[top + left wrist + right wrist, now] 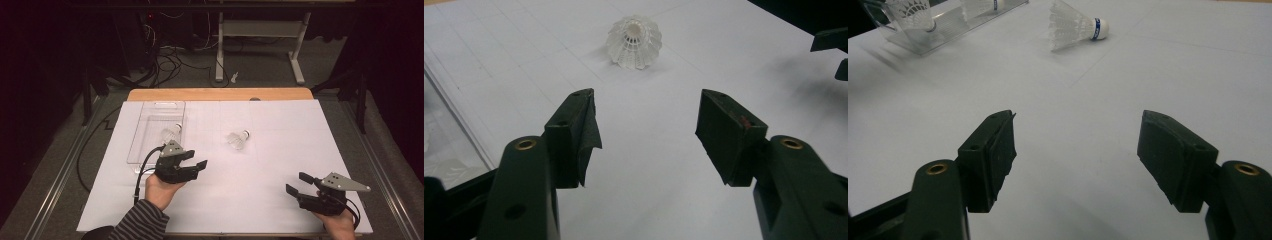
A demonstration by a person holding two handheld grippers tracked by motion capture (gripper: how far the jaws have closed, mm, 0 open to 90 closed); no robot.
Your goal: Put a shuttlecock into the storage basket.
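Two tongs are gaping wide, gripping nothing: left tongs (194,159) hovering just short of the shuttlecock (238,139), right tongs (300,183) resting low, well apart from it.

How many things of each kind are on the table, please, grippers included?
Shuttlecocks: 2, one in the tray, one on the paper
Clear tray: 1
Grippers: 2, left gripper, right gripper, both jaws open
Total: 5
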